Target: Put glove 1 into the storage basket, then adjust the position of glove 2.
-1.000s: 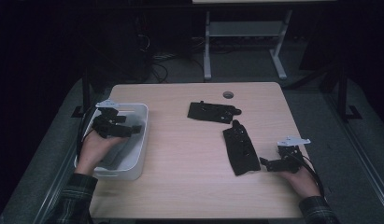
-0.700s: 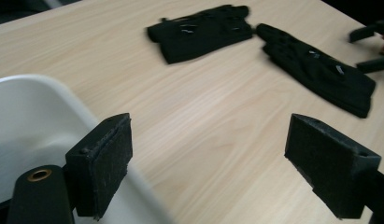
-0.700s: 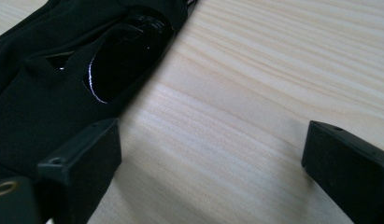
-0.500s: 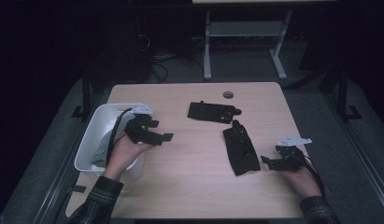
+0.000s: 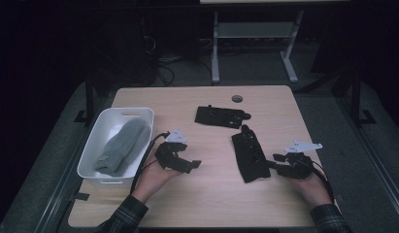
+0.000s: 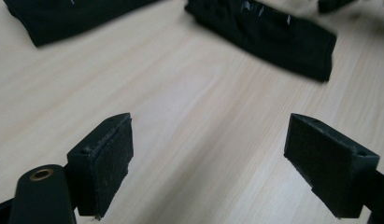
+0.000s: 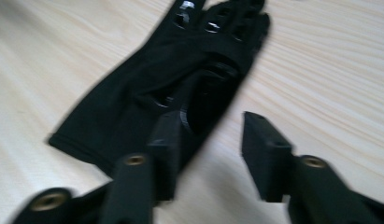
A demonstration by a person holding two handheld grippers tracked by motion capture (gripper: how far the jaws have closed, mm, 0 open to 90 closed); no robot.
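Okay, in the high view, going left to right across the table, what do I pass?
White bin holding a grey glove → left hand-held gripper → far black glove → near black glove → right hand-held gripper.

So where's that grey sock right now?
In the high view, the grey sock lies inside the white bin at the table's left edge, just left of the left tool.
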